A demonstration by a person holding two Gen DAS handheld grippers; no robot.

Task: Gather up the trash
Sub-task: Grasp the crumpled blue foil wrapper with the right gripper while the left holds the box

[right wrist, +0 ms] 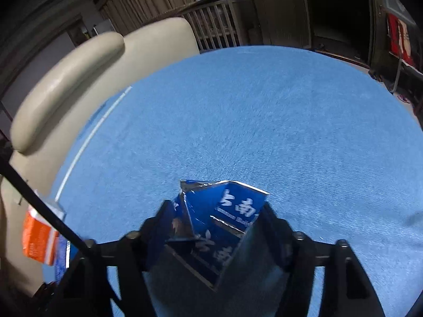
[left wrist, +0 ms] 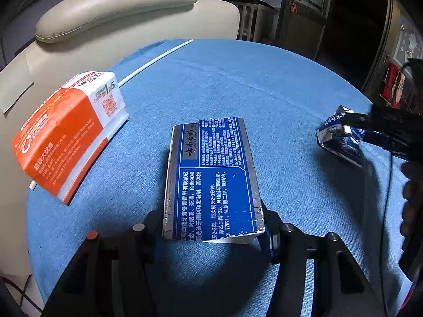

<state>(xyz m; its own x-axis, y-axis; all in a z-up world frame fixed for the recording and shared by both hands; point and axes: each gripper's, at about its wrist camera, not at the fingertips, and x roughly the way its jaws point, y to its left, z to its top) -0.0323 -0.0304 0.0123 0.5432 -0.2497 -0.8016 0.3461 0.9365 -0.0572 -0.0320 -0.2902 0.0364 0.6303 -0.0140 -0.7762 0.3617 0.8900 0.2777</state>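
Observation:
A flattened blue and silver toothpaste box [left wrist: 211, 174] points away from me over the blue tablecloth [left wrist: 264, 84]. My left gripper [left wrist: 211, 227] is shut on its near end, one finger against each long edge. At the right edge of the left wrist view, my right gripper [left wrist: 349, 129] clamps a crumpled blue and silver carton [left wrist: 330, 132]. The right wrist view shows the same crumpled carton [right wrist: 238, 203] squeezed between the right gripper [right wrist: 215, 211] fingers, just above the cloth [right wrist: 264, 119].
An orange and white tissue pack [left wrist: 63, 137] [right wrist: 35, 240] lies at the table's left edge. A thin white stick [left wrist: 156, 59] [right wrist: 87, 137] runs along the far left rim. A beige padded chair [left wrist: 113, 2] stands behind. A hand [left wrist: 409, 200] shows at the right.

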